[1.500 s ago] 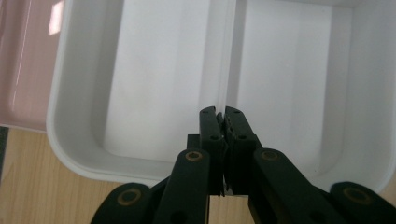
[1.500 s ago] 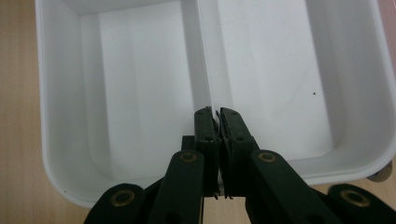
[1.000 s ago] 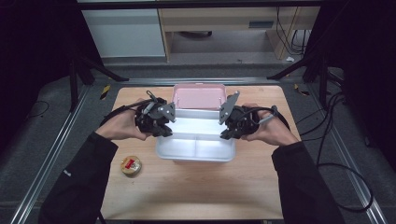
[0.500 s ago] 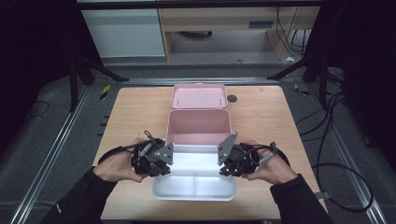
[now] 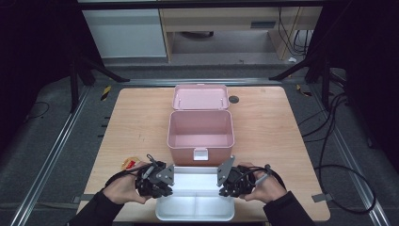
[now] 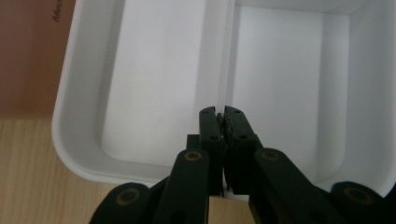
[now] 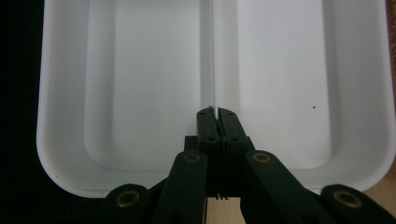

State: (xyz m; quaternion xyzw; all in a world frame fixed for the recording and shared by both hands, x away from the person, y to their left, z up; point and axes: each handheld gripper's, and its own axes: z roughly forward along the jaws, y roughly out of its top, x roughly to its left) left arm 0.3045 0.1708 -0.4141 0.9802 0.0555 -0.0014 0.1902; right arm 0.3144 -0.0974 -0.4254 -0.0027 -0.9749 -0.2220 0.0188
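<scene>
**Ana:** Tray (image 5: 195, 207) first, the white one with two compartments: where is it, and what have the grippers got of it?

**Ben:** It sits at the near edge of the table (image 5: 282, 127), in the middle, just in front of the pink box (image 5: 201, 133). The left gripper (image 5: 162, 181) is at its left end and the right gripper (image 5: 226, 181) at its right end, each held in one of the person's hands.

**Ana:** Are the jaws spread or together?

**Ben:** Together on both. In the left gripper view the left gripper (image 6: 220, 122) has its two black jaws pinched on the end of the thin wall that divides the tray (image 6: 154, 70), with a compartment showing on either side. In the right gripper view the right gripper (image 7: 216, 119) does the same from the other end, jaws pressed on that divider, the tray (image 7: 140, 70) spreading away beyond them.

**Ana:** So both are clamped on the divider, not the outer rim?

**Ben:** Right on the line of the divider, where it meets the end wall. Whether the tray rests on the table or hangs just off it, I cannot tell.

**Ana:** And farther out?

**Ben:** The pink box stands open, its lid (image 5: 201, 97) leaning back on the far side and its white latch (image 5: 200, 154) facing the tray. A small red and yellow object (image 5: 129, 164) lies on the table just left of the left gripper, too small to name. A dark round spot (image 5: 234, 99) sits in the tabletop to the right of the lid.
</scene>
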